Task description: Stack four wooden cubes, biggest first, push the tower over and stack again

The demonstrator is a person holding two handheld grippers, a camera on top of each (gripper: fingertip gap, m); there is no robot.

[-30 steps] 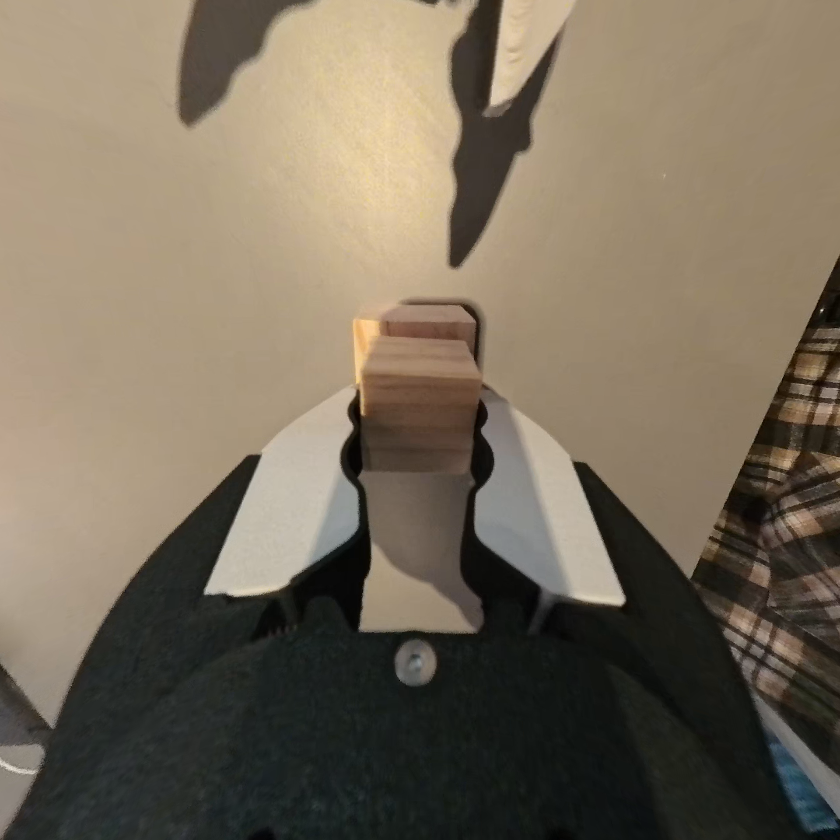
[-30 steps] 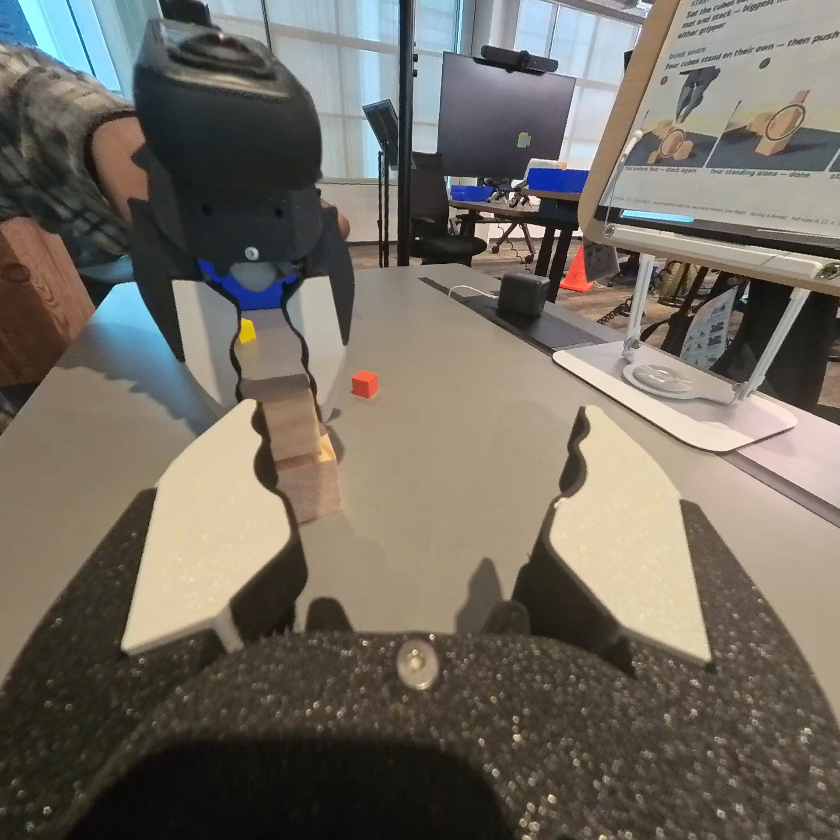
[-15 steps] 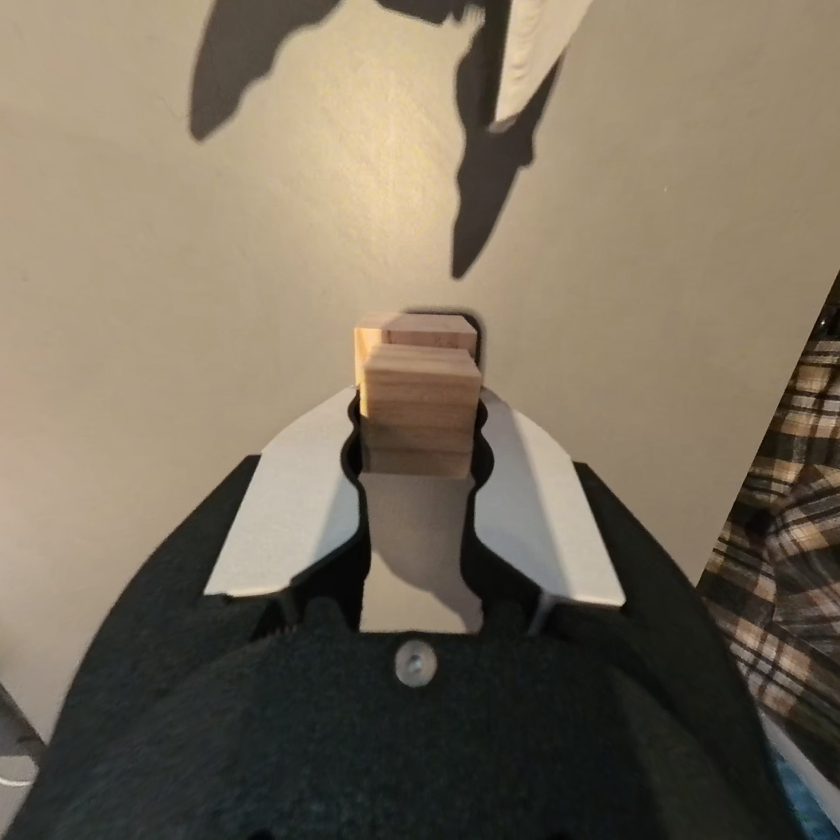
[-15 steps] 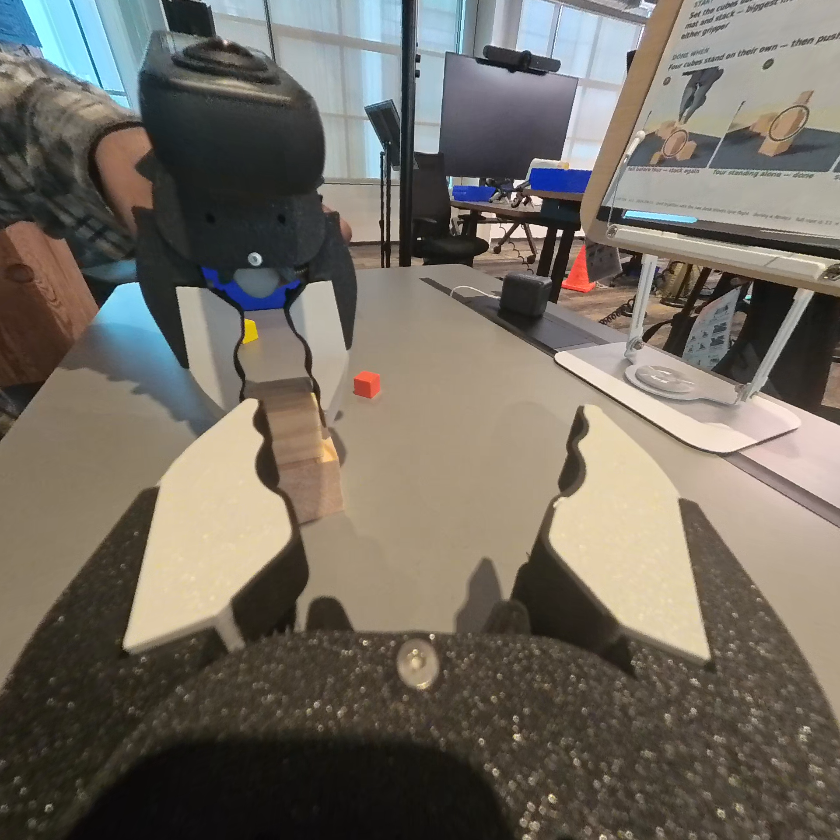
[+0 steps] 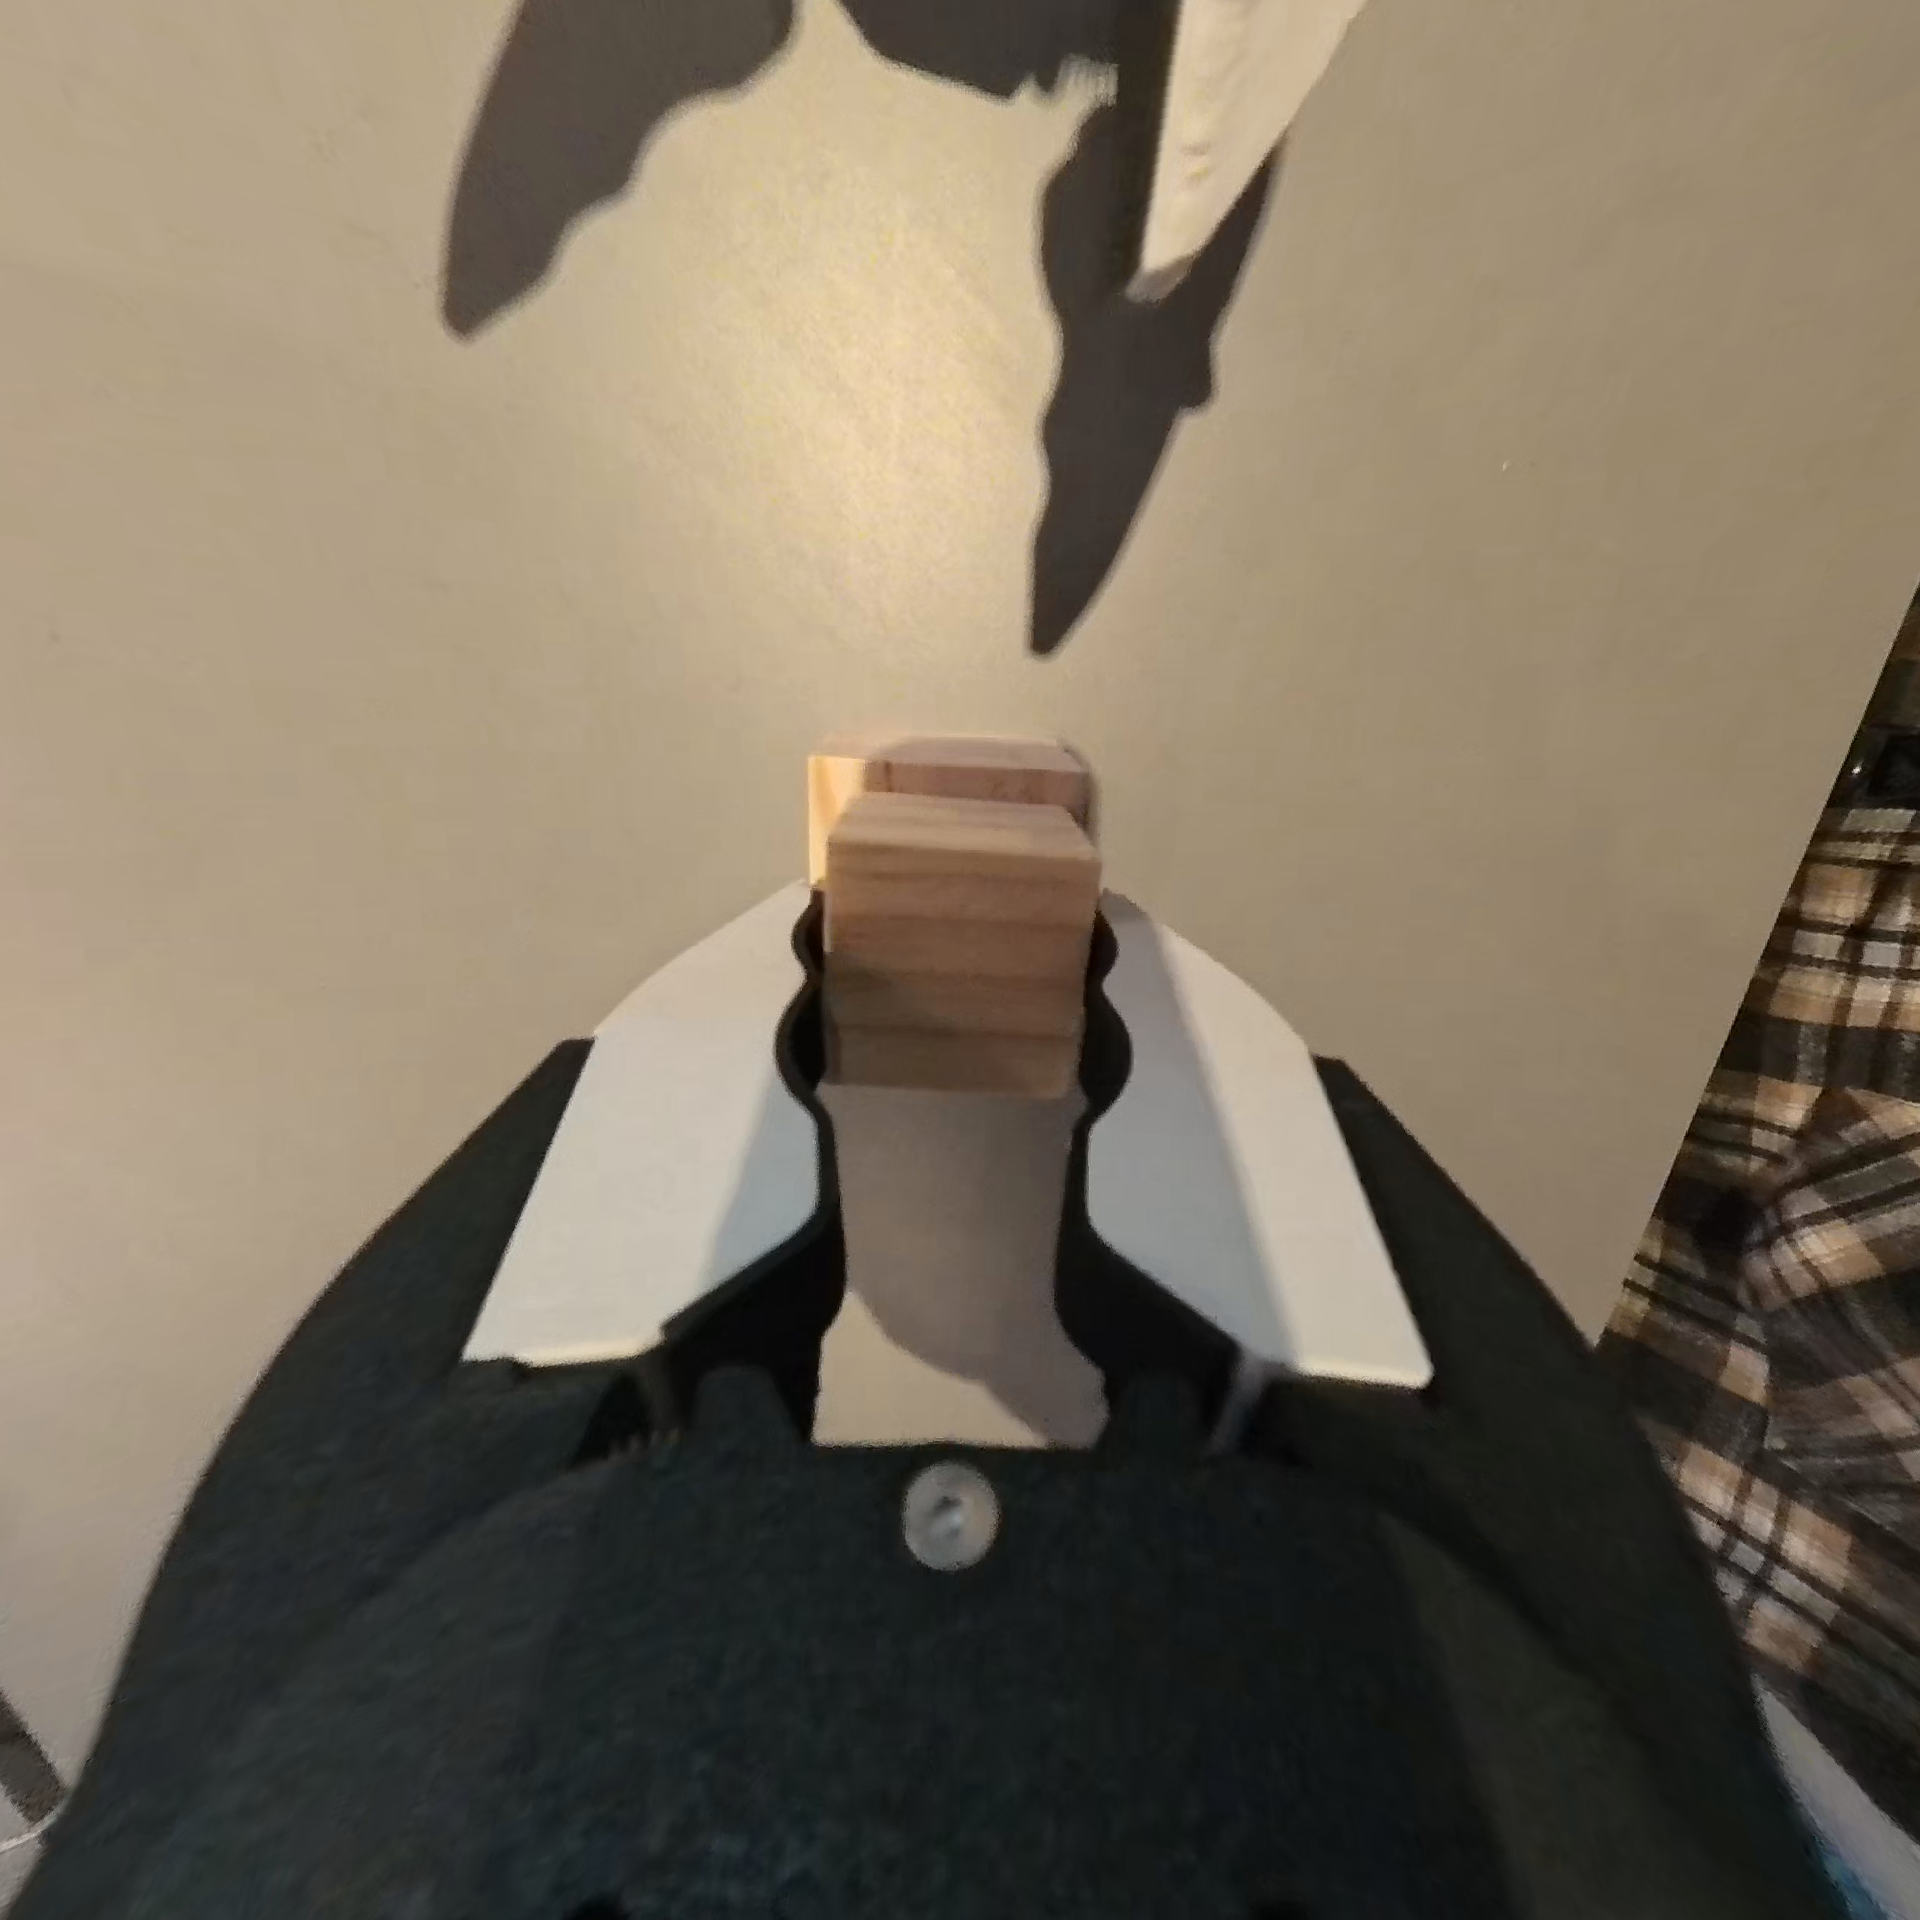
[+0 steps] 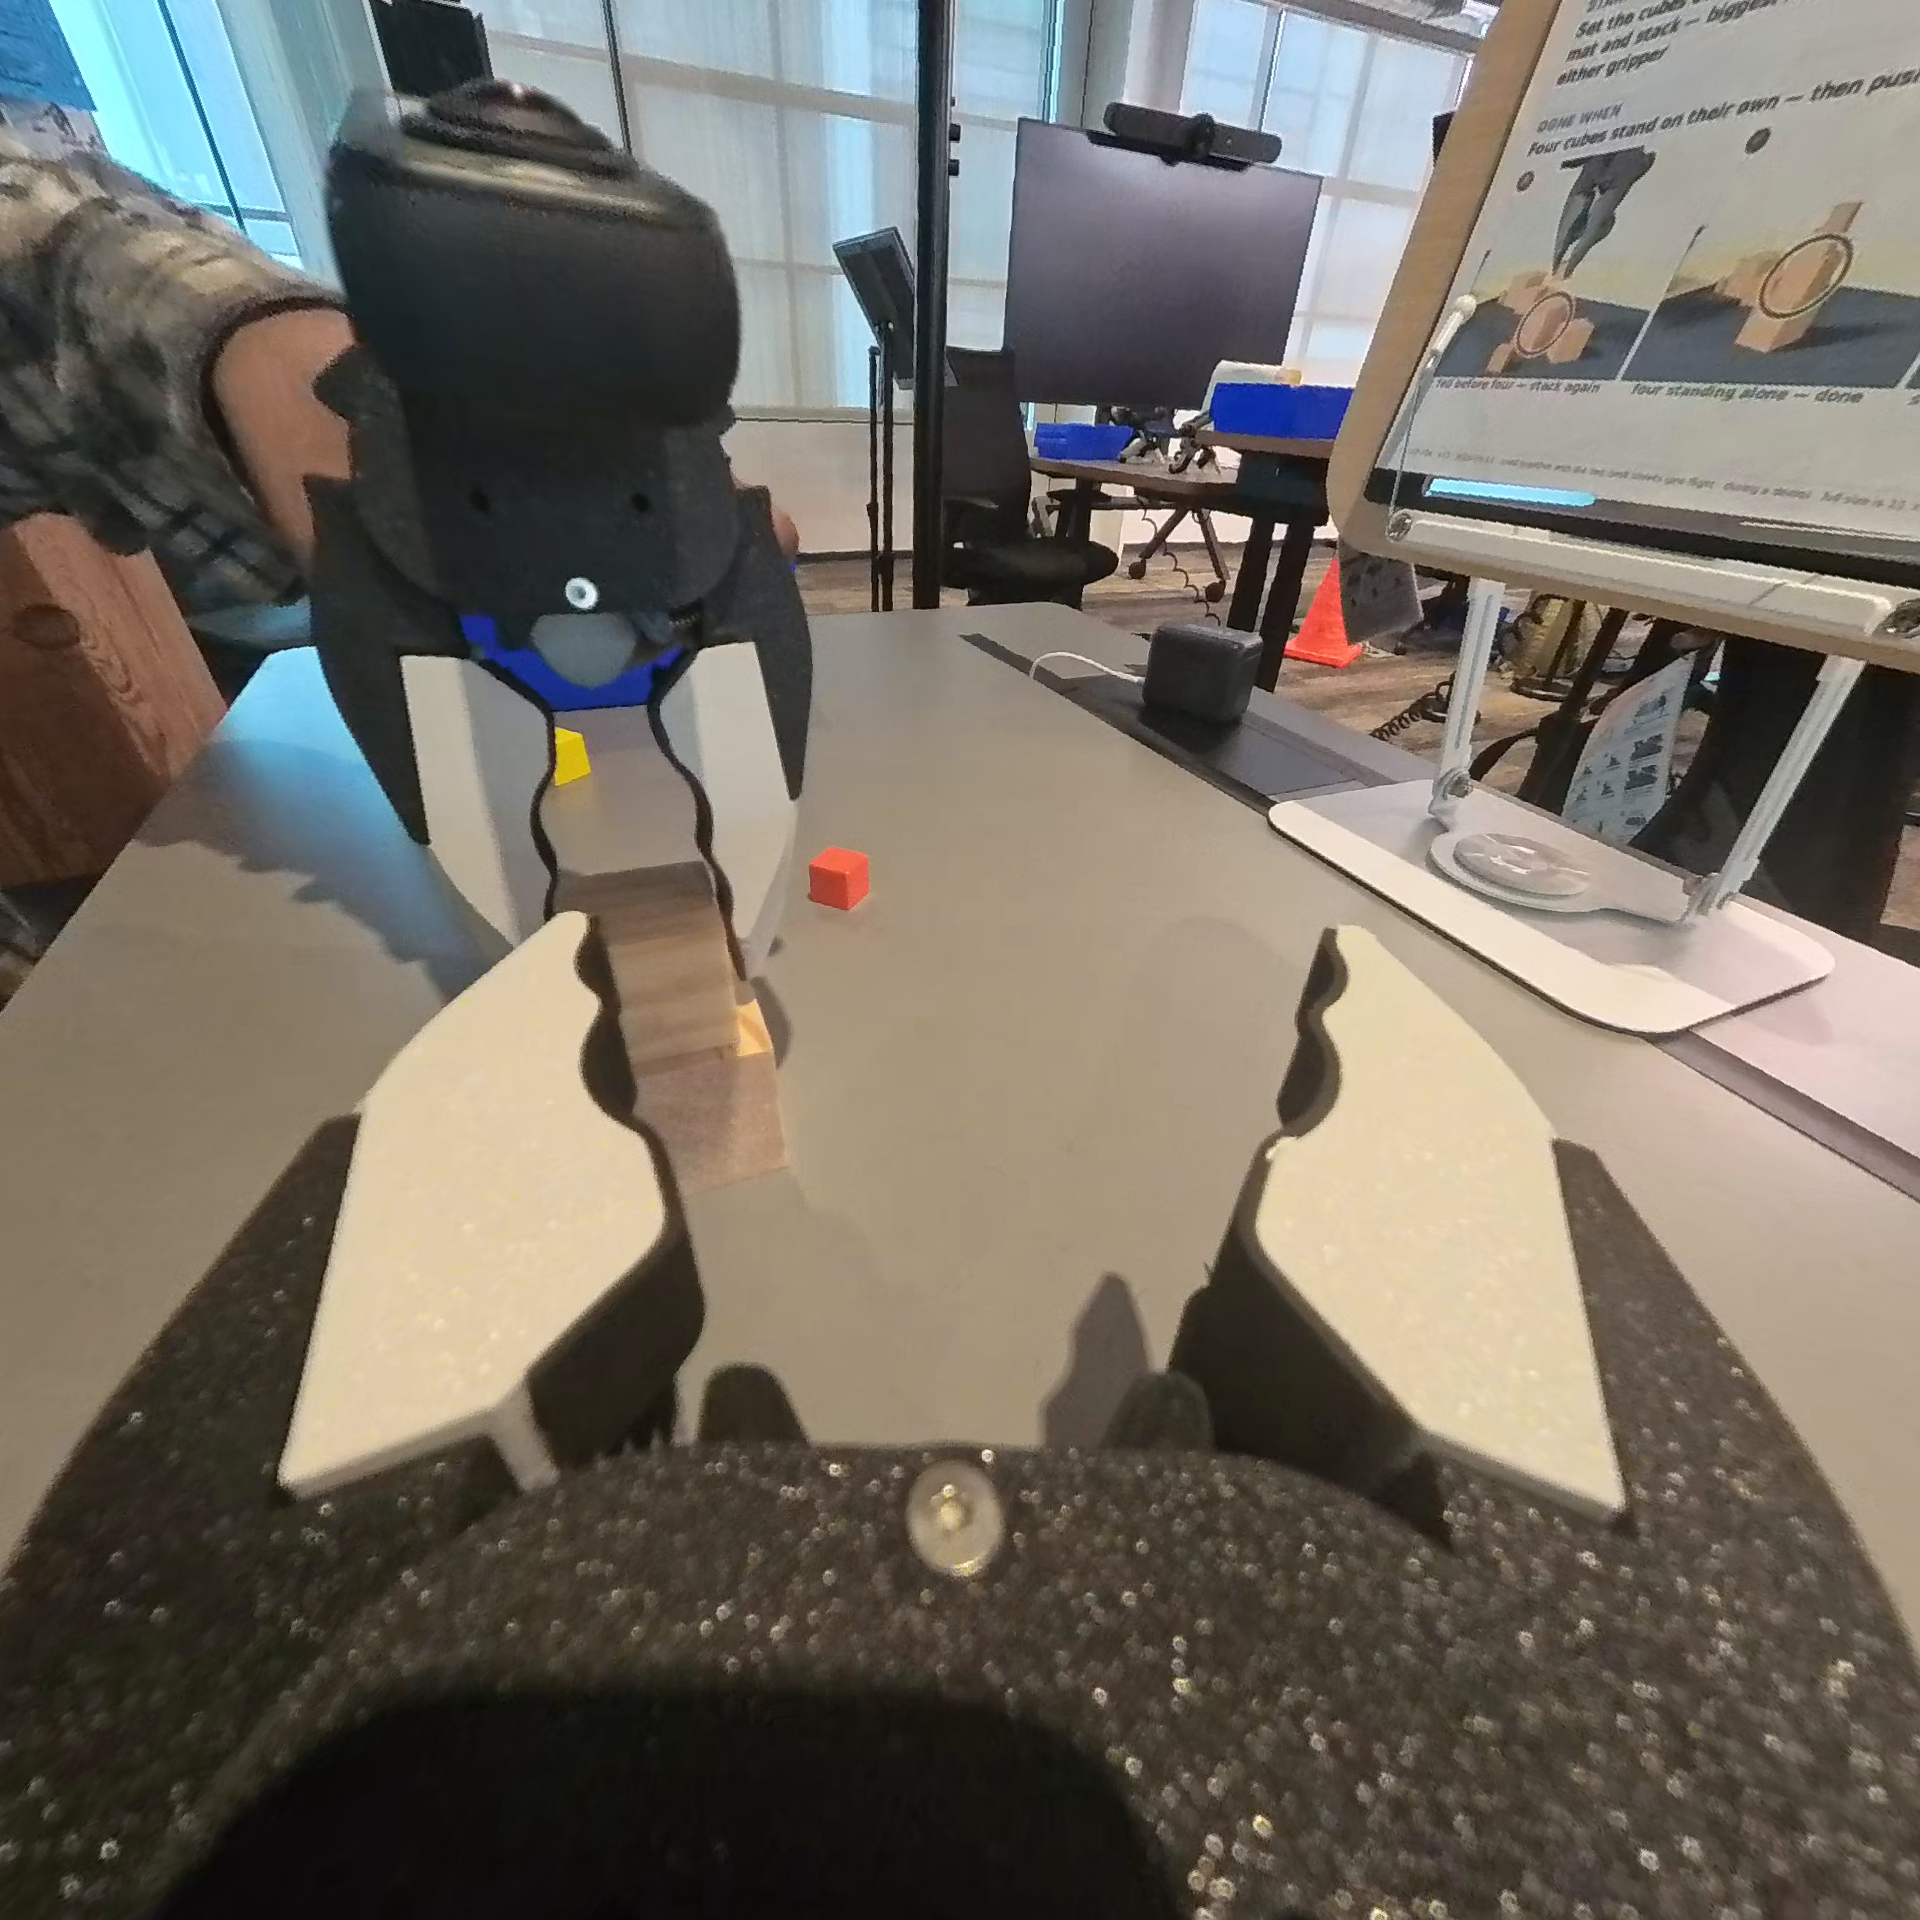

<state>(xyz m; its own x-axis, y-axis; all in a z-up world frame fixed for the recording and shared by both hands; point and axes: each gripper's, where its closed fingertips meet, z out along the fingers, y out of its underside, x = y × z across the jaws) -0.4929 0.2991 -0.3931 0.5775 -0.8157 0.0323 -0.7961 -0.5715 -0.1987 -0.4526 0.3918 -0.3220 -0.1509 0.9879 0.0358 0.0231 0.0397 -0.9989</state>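
A wooden cube (image 5: 961, 902) is clamped between the jaws of the left gripper (image 5: 958, 940) and held on top of the larger base cube (image 6: 727, 1117) on the grey table (image 6: 1039, 1039). Edges are seen offset. The right gripper (image 6: 951, 1049) is spread wide and empty, nearby. Risk judged: on release, the upper cube may be dragged off-centre, weakening the tower.

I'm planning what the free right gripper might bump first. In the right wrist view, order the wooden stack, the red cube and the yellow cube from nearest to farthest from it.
1. Wooden stack: nearest, just past the right gripper's left finger.
2. Red cube: farther out, near the middle of the table.
3. Yellow cube: farthest, to the left, seen between the left gripper's fingers.
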